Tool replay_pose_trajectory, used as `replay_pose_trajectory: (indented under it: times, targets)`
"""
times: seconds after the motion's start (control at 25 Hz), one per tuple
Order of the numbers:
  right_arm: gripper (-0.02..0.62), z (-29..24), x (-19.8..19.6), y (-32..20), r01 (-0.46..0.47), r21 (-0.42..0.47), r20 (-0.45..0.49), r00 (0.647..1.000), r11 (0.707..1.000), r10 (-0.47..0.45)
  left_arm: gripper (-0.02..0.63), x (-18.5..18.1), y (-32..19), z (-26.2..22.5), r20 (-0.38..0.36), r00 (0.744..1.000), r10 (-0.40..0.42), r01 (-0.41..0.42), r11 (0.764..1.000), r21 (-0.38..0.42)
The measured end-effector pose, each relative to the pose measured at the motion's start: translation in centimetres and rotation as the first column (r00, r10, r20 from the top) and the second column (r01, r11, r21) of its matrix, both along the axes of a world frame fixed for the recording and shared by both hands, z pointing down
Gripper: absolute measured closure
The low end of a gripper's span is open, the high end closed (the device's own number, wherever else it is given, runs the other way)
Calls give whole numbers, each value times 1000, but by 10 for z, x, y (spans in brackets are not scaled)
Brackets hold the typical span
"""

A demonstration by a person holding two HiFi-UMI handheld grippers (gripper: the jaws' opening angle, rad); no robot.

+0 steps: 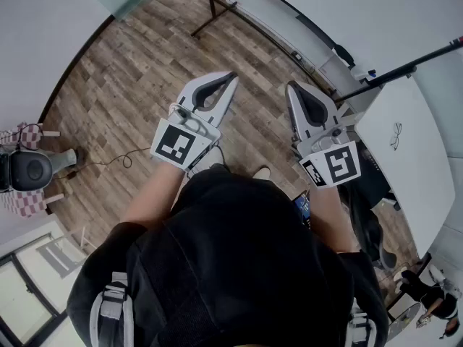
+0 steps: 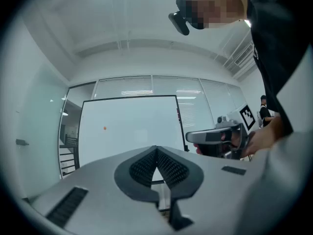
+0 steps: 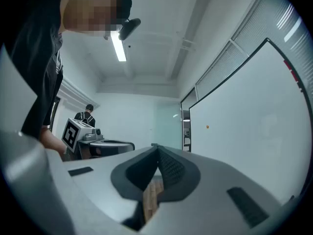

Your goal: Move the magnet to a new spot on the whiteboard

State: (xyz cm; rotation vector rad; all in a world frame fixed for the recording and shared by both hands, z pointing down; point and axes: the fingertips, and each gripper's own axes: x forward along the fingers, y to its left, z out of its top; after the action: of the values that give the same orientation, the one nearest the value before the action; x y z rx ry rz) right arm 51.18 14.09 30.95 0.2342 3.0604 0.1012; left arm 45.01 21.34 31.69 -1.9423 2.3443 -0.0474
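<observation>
A small orange magnet (image 2: 104, 128) sticks to the left part of the big whiteboard (image 2: 129, 126) some way ahead of me. The right gripper view shows the same magnet (image 3: 207, 127) on the whiteboard (image 3: 249, 121) at its right. Both grippers are held out at waist height above the wooden floor, well short of the board. My left gripper (image 1: 231, 76) is shut with its tips together and nothing between them, and so is my right gripper (image 1: 291, 85). Only the lower edge of the whiteboard (image 1: 289, 13) shows in the head view, at the top.
A white table (image 1: 405, 157) stands to my right, and a dark pole (image 1: 405, 71) slants over it. The board's stand leg (image 1: 213, 6) rests on the floor ahead. An office chair (image 1: 29, 170) and a cable lie at left. Another person (image 3: 87, 114) stands far back.
</observation>
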Motion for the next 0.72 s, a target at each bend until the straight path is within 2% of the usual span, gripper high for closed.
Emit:
replay_pose_trajectory:
  times: [0.44, 0.72]
  targets:
    - [598, -2, -18, 4, -3, -30, 10, 1000, 1000, 4, 604, -16, 7, 1, -14, 1000, -8, 8, 1000, -12]
    - [598, 5, -56, 28, 2, -19, -9, 1000, 1000, -2, 604, -55, 24, 5, -24, 1000, 2, -3, 1000, -11]
